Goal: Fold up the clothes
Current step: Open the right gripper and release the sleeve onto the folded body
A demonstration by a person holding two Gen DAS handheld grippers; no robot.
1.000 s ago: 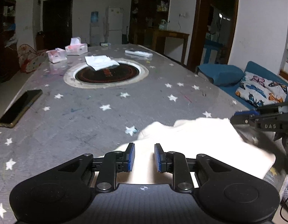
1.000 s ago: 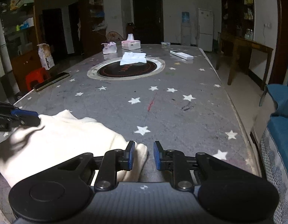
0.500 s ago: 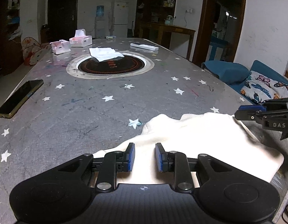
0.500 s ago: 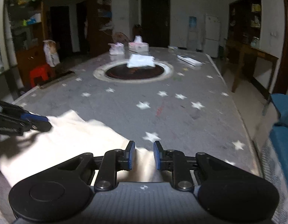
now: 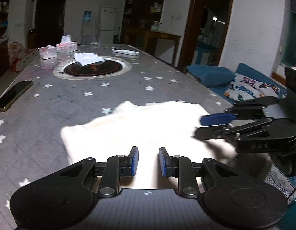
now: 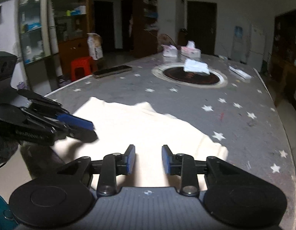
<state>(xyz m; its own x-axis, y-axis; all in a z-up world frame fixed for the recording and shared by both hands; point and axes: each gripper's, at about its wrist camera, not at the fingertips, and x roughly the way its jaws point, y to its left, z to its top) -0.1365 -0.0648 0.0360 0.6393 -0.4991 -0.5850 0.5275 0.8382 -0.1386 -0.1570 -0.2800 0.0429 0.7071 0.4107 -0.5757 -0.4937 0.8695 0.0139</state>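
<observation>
Since the earlier frames both grippers have been brought closer together over the cream garment [image 5: 140, 126], and the right gripper's fingers have been spread wider than they were. The garment is seen lying flat on the near end of the star-patterned worktop [image 5: 75, 95], overexposed so that its folds cannot be made out; its near edge is hidden behind the gripper bodies. The left gripper [image 5: 147, 162] is held low over the garment with its blue-padded fingers [image 5: 135, 161] parted and nothing between them. The right gripper [image 6: 148, 159] is likewise held above the cloth with its fingers [image 6: 165, 160] apart and empty; in the left wrist view it is seen side-on at the garment's right edge. Farther along the worktop a dark round inset [image 5: 92, 69] is partly covered by a white cloth [image 5: 88, 58], with two tissue boxes [image 5: 66, 46] behind it, a remote control [image 5: 125, 52] to the right and a phone [image 5: 12, 94] near the left edge.
</observation>
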